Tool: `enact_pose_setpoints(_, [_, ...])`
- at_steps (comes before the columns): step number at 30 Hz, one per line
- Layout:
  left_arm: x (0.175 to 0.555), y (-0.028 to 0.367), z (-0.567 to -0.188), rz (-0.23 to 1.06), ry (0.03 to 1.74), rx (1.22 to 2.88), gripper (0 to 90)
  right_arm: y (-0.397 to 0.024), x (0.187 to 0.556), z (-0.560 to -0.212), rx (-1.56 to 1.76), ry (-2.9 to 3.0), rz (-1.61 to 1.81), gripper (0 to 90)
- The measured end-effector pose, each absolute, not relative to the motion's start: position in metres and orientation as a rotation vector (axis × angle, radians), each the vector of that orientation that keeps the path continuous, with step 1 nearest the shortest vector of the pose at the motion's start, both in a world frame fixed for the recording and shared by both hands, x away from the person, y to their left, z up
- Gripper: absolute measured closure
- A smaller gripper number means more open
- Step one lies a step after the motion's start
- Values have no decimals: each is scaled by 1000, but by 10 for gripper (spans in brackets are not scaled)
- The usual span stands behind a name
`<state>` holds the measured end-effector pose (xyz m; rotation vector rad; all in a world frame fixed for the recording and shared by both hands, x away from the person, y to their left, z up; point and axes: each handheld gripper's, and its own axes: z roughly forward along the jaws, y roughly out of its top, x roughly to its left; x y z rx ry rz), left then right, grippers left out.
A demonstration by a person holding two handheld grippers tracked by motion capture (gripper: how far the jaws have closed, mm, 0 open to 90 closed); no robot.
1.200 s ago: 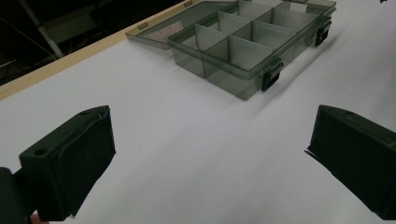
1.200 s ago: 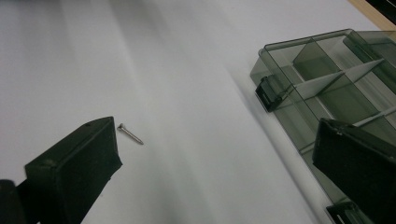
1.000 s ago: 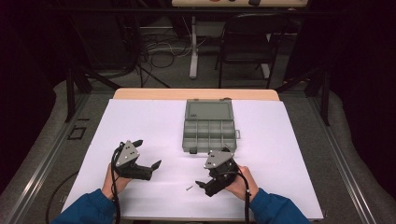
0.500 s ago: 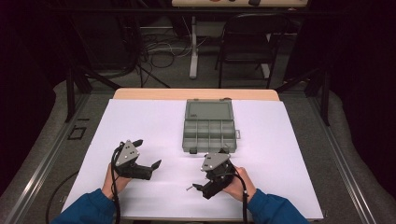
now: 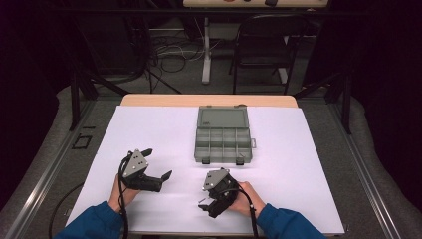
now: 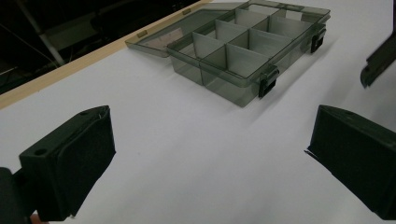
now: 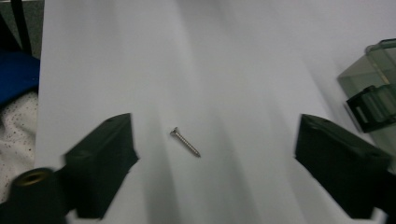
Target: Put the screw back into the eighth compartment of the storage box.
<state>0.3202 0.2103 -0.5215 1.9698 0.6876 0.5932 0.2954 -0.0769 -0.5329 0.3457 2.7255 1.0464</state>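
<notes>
High view: organiser box [image 5: 222, 142] lying lid-open mid-sheet, ready for filling; right gripper [image 5: 211, 205] descending near the front edge.
Left gripper view: left gripper [image 6: 210, 158] idling, jaws wide, empty.
Right gripper view: jaws just closing around the untouched screw [image 7: 185, 142], lying loose between them.

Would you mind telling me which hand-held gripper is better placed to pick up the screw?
Right. The right hand-held gripper has its jaws astride the screw, not yet touching it. The left hand-held gripper faces the compartment box.
</notes>
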Motion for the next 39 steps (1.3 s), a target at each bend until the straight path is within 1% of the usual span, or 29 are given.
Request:
enact_pose_setpoints(2, [320, 210, -521, 600, 689, 1966, 0, -73, 296, -537, 329, 2747, 1042, 208])
enact_pose_setpoints(4, [320, 210, -522, 600, 691, 1967, 0, -70, 297, -539, 322, 2769, 1041, 319])
enact_pose_setpoints(6, [320, 210, -522, 596, 693, 1967, 0, -69, 298, -540, 312, 2782, 1044, 392])
enact_pose_setpoints(9, [321, 210, -522, 600, 694, 1966, 0, -66, 297, -542, 283, 2799, 1037, 460])
enact_pose_setpoints(12, [321, 210, -522, 600, 704, 1960, 0, -65, 297, -544, 277, 2839, 1040, 575])
enact_pose_setpoints(13, [321, 210, -522, 599, 706, 1958, 0, -65, 298, -544, 262, 2838, 1028, 625])
enact_pose_setpoints(23, [322, 208, -522, 601, 705, 1955, 0, -66, 302, -551, 287, 2877, 1019, 822])
enact_pose_setpoints(26, [322, 209, -523, 597, 706, 1959, 0, -67, 302, -551, 297, 2887, 1026, 874])
enact_pose_setpoints(39, [322, 210, -523, 601, 706, 1960, 0, -69, 302, -549, 335, 2845, 1041, 885])
